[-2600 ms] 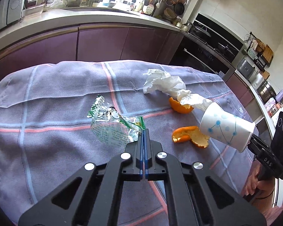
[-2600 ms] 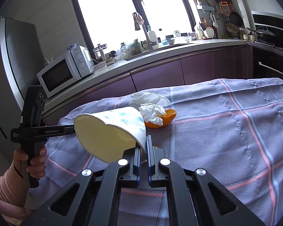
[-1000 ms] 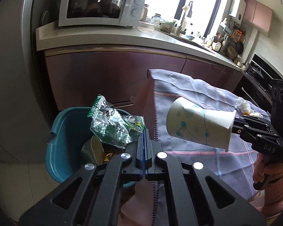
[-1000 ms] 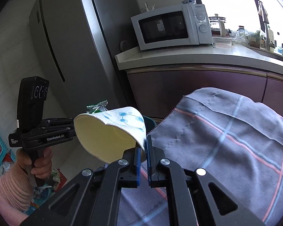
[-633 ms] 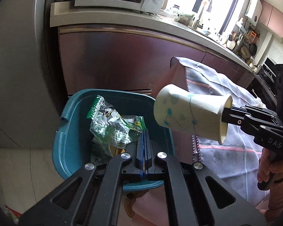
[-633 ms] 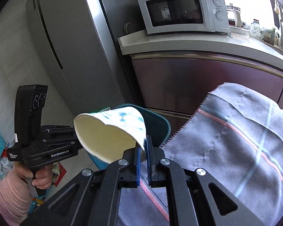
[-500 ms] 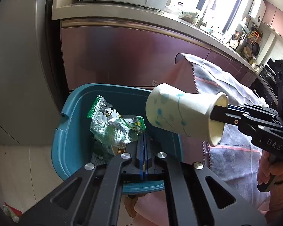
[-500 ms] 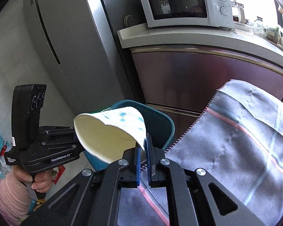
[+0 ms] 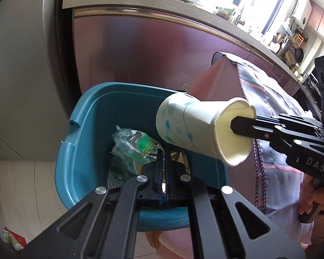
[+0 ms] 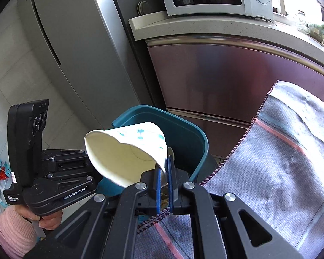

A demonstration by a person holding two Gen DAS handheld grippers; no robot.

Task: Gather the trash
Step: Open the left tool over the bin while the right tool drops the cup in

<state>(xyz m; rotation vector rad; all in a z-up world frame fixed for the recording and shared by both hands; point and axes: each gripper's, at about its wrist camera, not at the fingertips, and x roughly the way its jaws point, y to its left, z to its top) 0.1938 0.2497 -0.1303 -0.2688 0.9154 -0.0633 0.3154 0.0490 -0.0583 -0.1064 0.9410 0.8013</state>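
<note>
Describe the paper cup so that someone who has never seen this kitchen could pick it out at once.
Find the teal bin on the floor below the counter. Over its opening, the right claw holds the cup on its side, pinched by the rim. It is white with blue dots and lines, unlike the green wrapper down in the bin.

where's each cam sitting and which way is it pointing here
Left wrist: on the left gripper, looking down along its fingers into the teal bin, where the green wrapper lies; the other gripper and a hand show at right.
Right wrist: on the right gripper, facing the fridge and cabinets over the bin; the left gripper and a pink sleeve show.
Shared: the bin, the paper cup, the checked cloth.
</note>
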